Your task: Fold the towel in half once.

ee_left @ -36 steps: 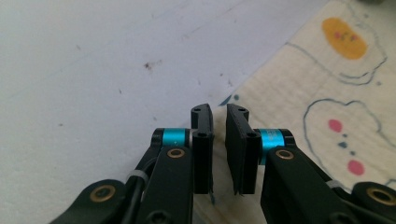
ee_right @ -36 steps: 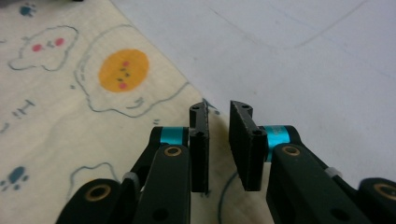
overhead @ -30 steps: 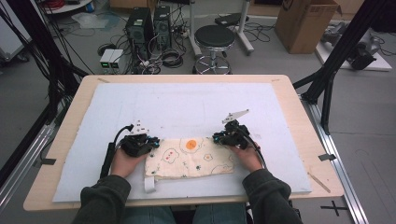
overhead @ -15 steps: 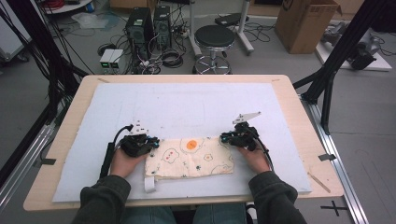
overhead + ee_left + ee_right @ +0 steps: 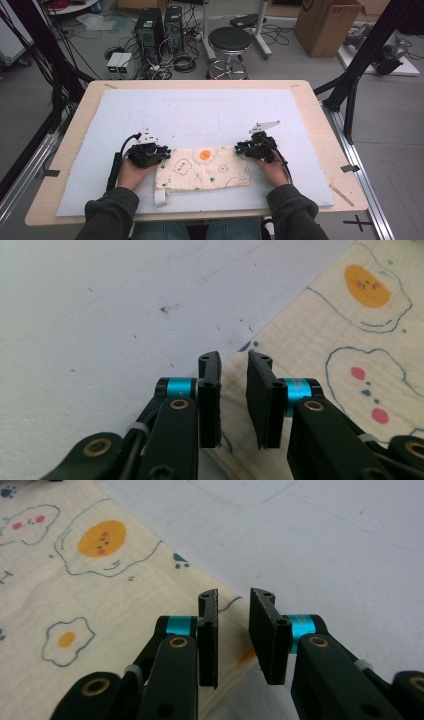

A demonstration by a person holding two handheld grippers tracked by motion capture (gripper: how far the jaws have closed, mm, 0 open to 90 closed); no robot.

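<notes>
Setting: wooden table under a pale blue-white mat, with a round stool, computer towers and a cardboard box on the floor beyond.
Left gripper: its jaws have just been opening and now stand slightly apart; in the left gripper view the near left corner of the cloth lies in the gap, but the pads do not press on it.
Right gripper: its jaws have also just been opening and stand slightly apart; in the right gripper view the cloth's edge lies between the jaws, unpinched.
Cloth: a cream folded cloth printed with fried eggs lies flat on the mat, near the person's edge of the table, between the two grippers, with a white tag sticking out at its near left corner.
Meaning: both corners look released, so I judge that the fold just laid down is finished and the cloth now rests on its own; the next move is probably to draw back or regrip for another fold.
Against the earlier frame: a second ago the right gripper sat further in over the cloth's right end; now it is at that end's outer edge. The left gripper is in the same spot. The cloth keeps the same outline and place.
</notes>
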